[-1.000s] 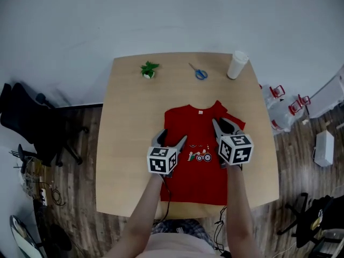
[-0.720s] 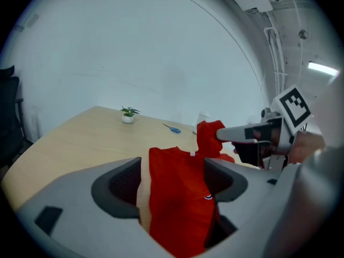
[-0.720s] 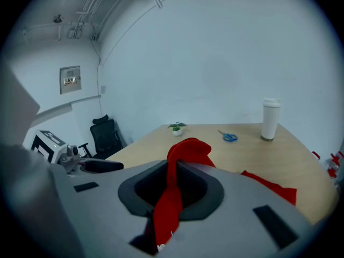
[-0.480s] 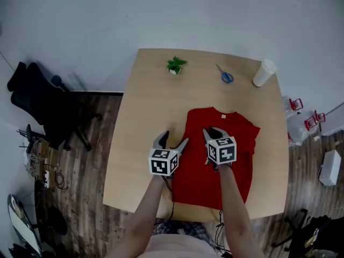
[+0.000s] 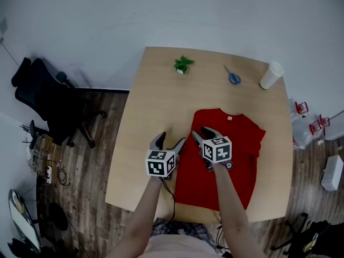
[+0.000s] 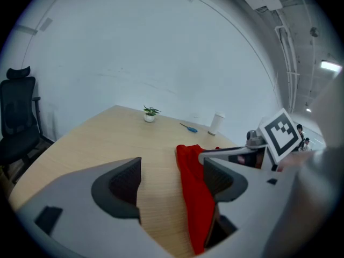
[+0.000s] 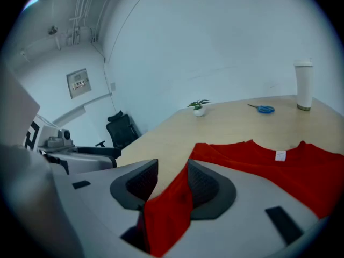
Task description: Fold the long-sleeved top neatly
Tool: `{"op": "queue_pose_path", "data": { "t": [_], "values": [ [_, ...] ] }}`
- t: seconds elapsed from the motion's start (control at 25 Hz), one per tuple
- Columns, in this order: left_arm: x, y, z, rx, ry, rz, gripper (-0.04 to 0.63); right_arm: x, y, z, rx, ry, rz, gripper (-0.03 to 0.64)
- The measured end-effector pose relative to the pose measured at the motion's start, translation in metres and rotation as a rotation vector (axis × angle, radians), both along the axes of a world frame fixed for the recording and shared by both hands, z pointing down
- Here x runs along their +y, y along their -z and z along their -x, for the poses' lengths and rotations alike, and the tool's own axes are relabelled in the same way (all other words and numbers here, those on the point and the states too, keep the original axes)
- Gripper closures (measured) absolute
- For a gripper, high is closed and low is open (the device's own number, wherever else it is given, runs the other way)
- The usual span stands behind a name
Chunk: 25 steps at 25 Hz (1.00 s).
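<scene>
The red long-sleeved top [image 5: 236, 149] lies flat on the wooden table [image 5: 156, 106], collar to the far side. My right gripper [image 5: 201, 133] is low at the top's near left edge. Its jaws have just been opening, and a fold of the red cloth [image 7: 166, 208] still hangs between them, lying against one pad with a gap to the other. My left gripper [image 5: 171, 140] stands open over bare wood just left of the top, nothing between its jaws. In the left gripper view the top's edge [image 6: 193, 198] runs beside the right jaw.
At the table's far side stand a small potted plant [image 5: 183, 65], blue scissors [image 5: 233, 77] and a white cup [image 5: 271, 75]. A black office chair [image 5: 48, 101] stands on the floor to the left. Bare wood lies left of the top.
The right gripper has swept left across the top and sunk to its left edge, and its jaws now stand wider. The left gripper has slid off the top onto bare wood.
</scene>
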State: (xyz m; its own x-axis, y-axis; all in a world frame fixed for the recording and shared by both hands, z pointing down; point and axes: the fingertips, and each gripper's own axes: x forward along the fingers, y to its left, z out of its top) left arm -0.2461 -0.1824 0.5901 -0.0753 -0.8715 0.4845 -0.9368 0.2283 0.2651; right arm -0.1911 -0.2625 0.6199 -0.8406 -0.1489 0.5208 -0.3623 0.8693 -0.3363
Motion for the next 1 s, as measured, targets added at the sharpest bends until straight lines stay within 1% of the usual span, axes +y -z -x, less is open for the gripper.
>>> {"op": "queue_pose_path", "data": {
  "t": [0.08,0.16,0.28,0.4,0.52,0.68,0.84,0.92,1.0],
  "values": [
    [0.004,0.000,0.004,-0.002,0.008,0.002,0.250,0.003,0.006,0.007,-0.030,0.005,0.012,0.403],
    [0.005,0.000,0.005,-0.004,0.009,0.001,0.250,0.000,0.010,0.005,-0.040,-0.013,0.011,0.377],
    [0.001,0.003,0.002,-0.007,-0.007,-0.005,0.250,-0.014,0.019,-0.014,-0.060,-0.074,0.004,0.368],
    [-0.012,0.005,-0.007,-0.016,-0.042,-0.010,0.249,-0.031,0.032,-0.042,-0.070,-0.131,-0.020,0.367],
    [-0.031,0.007,-0.021,-0.035,-0.099,-0.006,0.247,-0.047,0.043,-0.076,-0.055,-0.168,-0.069,0.365],
    [-0.059,0.011,-0.037,-0.070,-0.203,0.015,0.238,-0.071,0.056,-0.125,-0.010,-0.198,-0.148,0.349],
    [-0.083,0.014,-0.045,-0.112,-0.290,0.047,0.235,-0.097,0.066,-0.173,0.029,-0.235,-0.192,0.347],
    [-0.094,0.013,-0.048,-0.151,-0.346,0.073,0.235,-0.109,0.067,-0.192,0.061,-0.232,-0.213,0.344],
    [-0.105,0.011,-0.050,-0.174,-0.398,0.095,0.235,-0.121,0.067,-0.206,0.105,-0.210,-0.240,0.342]
  ]
}}
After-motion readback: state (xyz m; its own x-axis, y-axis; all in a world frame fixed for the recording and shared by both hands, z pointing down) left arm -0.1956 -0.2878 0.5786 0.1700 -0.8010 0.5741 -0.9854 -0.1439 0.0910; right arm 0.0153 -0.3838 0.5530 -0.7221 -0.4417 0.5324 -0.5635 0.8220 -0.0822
